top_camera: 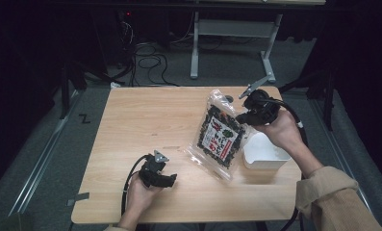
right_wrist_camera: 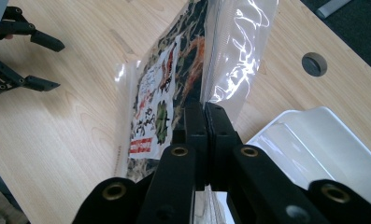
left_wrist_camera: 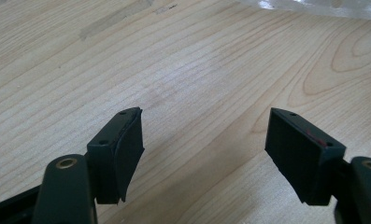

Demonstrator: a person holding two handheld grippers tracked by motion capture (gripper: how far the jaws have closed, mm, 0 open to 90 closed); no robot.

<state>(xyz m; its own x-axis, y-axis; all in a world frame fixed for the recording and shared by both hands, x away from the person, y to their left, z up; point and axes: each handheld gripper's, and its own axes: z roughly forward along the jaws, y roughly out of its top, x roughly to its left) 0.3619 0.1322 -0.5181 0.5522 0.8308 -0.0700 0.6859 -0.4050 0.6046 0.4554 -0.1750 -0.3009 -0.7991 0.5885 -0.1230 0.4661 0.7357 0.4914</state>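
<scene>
Your right gripper is clamped on the bag, long axis running top-far to bottom-near across the table; left gripper jaws apart.

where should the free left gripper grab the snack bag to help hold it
Take the snack bag by its clear flat bottom seal, the corner nearest the left gripper, coming in low from the bag's left. That edge is thin enough for the open jaws and lies opposite the edge the right gripper pinches, away from the white tray.
</scene>
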